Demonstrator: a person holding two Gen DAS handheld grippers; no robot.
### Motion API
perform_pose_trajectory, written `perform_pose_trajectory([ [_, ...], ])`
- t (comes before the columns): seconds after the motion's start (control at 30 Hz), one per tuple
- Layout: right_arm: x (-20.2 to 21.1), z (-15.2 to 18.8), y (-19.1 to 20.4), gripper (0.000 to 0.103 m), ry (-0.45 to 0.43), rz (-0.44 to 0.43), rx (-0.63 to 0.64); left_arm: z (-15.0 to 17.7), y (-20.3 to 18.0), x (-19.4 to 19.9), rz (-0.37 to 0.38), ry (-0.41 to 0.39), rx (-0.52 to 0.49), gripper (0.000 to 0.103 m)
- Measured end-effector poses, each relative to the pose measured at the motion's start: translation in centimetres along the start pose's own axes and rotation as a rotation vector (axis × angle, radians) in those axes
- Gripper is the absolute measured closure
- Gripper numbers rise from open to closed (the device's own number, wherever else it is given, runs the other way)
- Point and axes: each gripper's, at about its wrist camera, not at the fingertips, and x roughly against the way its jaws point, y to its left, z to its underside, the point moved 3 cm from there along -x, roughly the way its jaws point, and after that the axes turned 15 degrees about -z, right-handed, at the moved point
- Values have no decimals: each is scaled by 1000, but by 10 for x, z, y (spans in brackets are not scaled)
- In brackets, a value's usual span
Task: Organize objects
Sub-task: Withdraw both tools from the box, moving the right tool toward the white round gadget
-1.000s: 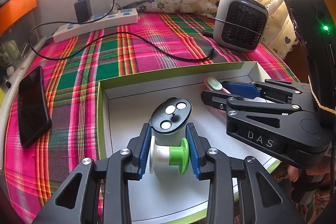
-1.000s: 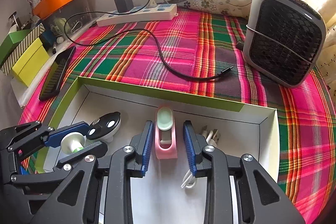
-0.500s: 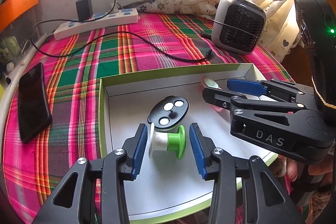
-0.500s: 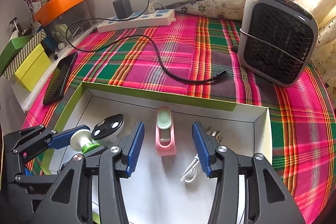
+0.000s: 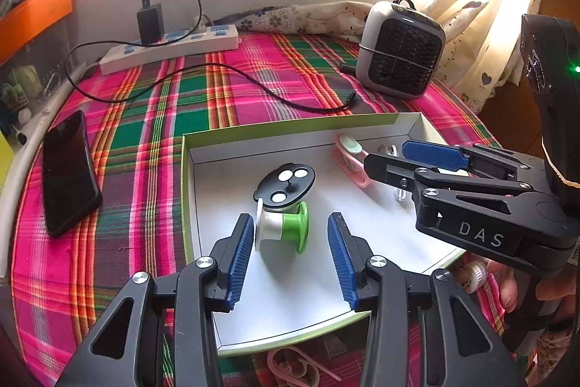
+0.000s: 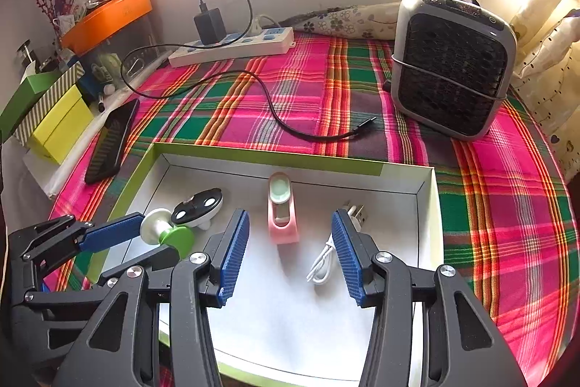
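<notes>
Over the box (image 5: 188,191) your L gripper (image 5: 290,245) is opening round the spool (image 5: 281,231), R gripper (image 6: 290,249) apart, empty; plaid cloth (image 6: 311,89) beneath.

The carrying surface is covered by a plaid cloth (image 6: 319,104) of pink, green and orange checks. Directly on it, toward the near edge, sits a shallow box (image 6: 275,159) with a green rim and white inside. Beyond the box a black cable (image 6: 268,104) snakes across the cloth, its free plug lying just short of a grey fan heater (image 6: 451,64) that stands upright at the right. At the back a white power strip (image 6: 232,51) lies along the wall with a black charger (image 6: 209,24) plugged into it. A black phone (image 5: 69,173) lies flat at the left, well apart from the box. A floral cloth (image 6: 348,19) is bunched at the back beside the heater.
</notes>
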Motion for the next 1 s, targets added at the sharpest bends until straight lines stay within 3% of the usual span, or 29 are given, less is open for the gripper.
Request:
perform_pose_trajectory([
  [0.5, 30, 18, 12, 54, -49, 18, 2, 14, 9, 35, -3, -55, 12, 62],
  [1.0, 65, 47, 21, 54, -95, 57, 22, 39, 32, 60, -7, -70, 92, 62],
])
